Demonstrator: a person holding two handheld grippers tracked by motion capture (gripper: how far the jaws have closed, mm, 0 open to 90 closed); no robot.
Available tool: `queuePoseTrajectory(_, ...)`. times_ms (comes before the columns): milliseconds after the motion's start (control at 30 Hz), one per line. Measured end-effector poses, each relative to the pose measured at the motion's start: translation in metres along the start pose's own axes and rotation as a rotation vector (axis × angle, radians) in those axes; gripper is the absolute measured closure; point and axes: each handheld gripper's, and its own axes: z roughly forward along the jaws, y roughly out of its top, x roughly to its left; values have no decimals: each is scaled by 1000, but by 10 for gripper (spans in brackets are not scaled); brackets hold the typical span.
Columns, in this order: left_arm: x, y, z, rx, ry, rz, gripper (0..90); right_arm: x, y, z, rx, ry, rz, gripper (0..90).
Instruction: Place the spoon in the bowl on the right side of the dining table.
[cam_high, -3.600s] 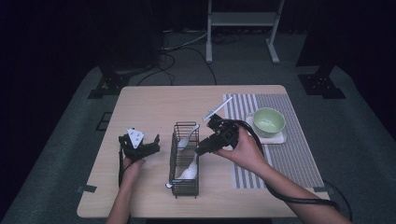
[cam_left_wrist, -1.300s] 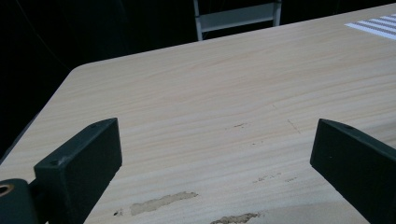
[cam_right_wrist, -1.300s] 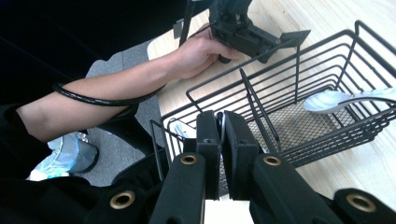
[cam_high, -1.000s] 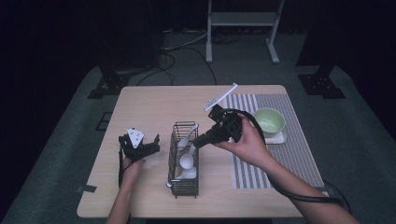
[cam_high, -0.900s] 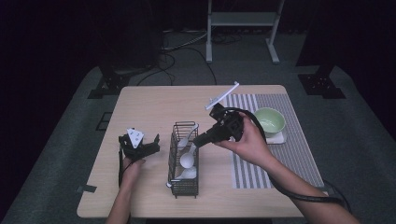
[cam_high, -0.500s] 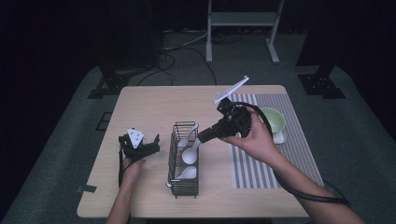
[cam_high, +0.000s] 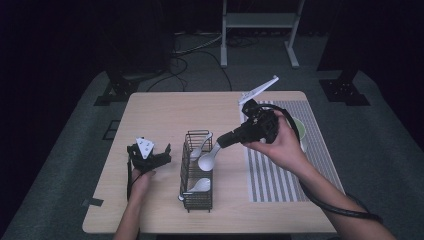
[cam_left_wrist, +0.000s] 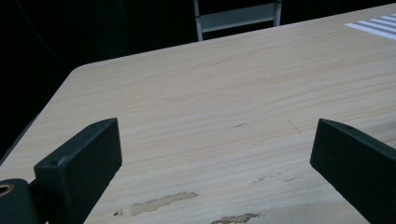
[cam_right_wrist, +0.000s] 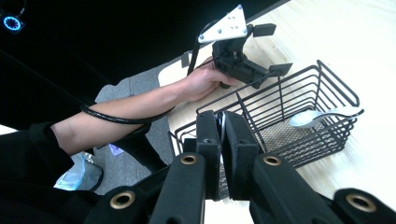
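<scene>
My right gripper (cam_high: 222, 143) hangs over the right rim of a black wire basket (cam_high: 189, 172), shut on the handle of a white spoon (cam_high: 207, 160) whose bowl dangles just above the basket. In the right gripper view the jaws (cam_right_wrist: 221, 128) pinch a thin white edge. Two more white spoons are in the basket: one lies on its bottom (cam_high: 200, 186), one leans at the far end (cam_high: 202, 145). My left gripper (cam_high: 150, 158) rests on the table left of the basket, jaws wide open (cam_left_wrist: 217, 140) with bare wood between them.
A striped mat (cam_high: 280, 175) covers the table's right side, with a green bowl (cam_high: 300, 128) on it behind the right hand. The wooden table (cam_high: 165, 115) is bare at the back left. A metal stand (cam_high: 260, 22) is on the floor beyond.
My right gripper has lifted a white spoon out of the basket, rising and drifting right. The left gripper has stayed still and open.
</scene>
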Motion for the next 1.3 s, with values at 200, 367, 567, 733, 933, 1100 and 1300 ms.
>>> queuePoseTrajectory(200,0,0,0,0,0,0,11,-1,-2,-11,-23,-7,4,855)
queuePoseTrajectory(367,0,0,0,-2,1,-1,11,-4,-6,-20,-36,-14,13,855)
queuePoseTrajectory(567,0,0,0,0,1,1,11,-6,-9,-28,-48,-22,21,855)
queuePoseTrajectory(733,0,0,0,-1,1,0,11,-10,-13,-36,-56,-36,33,855)
queuePoseTrajectory(933,0,0,0,0,2,2,11,-13,-17,-42,-66,-45,46,855)
queuePoseTrajectory(1100,0,0,0,0,2,-1,11,-17,-21,-46,-70,-52,56,855)
queuePoseTrajectory(1300,0,0,0,-1,2,-1,11,-20,-24,-48,-75,-56,65,855)
